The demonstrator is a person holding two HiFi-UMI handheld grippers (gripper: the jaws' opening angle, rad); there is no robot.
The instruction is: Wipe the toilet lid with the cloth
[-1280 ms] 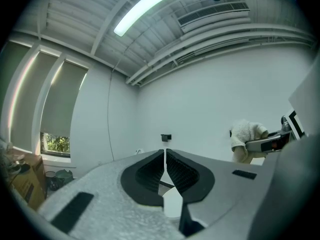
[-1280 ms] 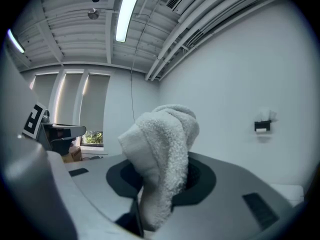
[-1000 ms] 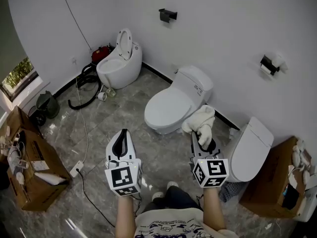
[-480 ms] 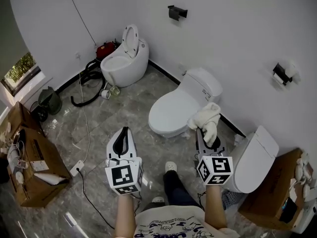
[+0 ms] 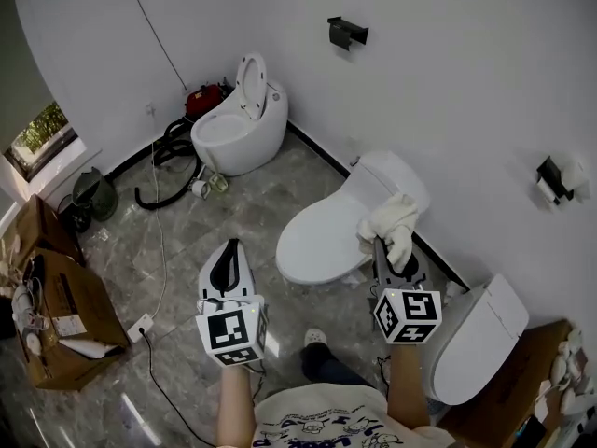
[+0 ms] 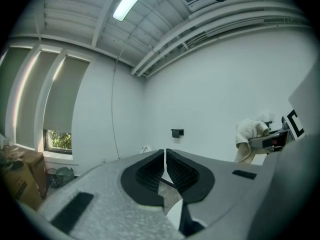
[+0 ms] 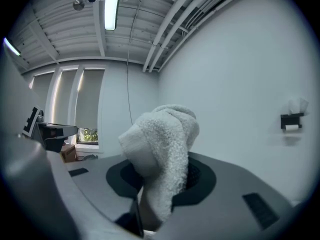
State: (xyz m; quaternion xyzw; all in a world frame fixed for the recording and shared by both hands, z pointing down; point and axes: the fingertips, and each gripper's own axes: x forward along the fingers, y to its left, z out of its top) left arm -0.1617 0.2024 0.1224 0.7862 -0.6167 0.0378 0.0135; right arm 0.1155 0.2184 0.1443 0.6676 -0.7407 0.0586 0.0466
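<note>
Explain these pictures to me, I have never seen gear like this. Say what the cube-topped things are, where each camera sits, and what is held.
There is no robot: a person stands in a bathroom with a hand-held gripper in each hand, and the marker cubes belong to those. The wide picture comes from a camera on the person's head, looking down. The other two come from cameras riding on each gripper, looking along its jaws. The left hand-held gripper has its jaws together on nothing. The right hand-held gripper is shut on a fluffy white cloth, seen over the closed toilet lid; whether it touches, I cannot tell. An open toilet stands by the far wall.
</note>
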